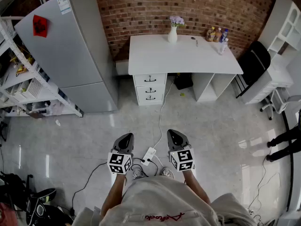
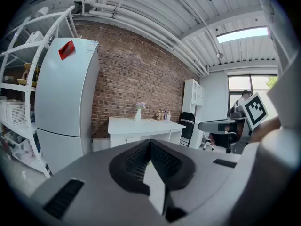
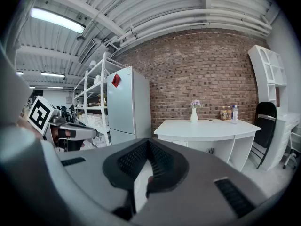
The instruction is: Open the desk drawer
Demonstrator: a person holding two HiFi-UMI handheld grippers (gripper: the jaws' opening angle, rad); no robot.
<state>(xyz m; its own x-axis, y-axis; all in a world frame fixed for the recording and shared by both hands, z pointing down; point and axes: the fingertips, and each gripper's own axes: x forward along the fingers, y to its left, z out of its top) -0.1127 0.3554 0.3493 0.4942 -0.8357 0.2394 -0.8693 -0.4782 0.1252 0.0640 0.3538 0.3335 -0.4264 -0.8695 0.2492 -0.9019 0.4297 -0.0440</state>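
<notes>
Far across floor (image 1: 211,126): worktop (image 1: 197,58), drawers (image 1: 150,89) under left end, all shut. Left hand-held gripper (image 1: 125,138), right hand-held gripper (image 1: 174,135): closed, empty. Step: approach. Next: walk up, open jaws, grip handle (image 1: 150,80).

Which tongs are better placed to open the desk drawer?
Left, marginally. Both the left tongs and right tongs are shut, empty, similarly far from the drawers; only the left gripper view shows them plainly.
</notes>
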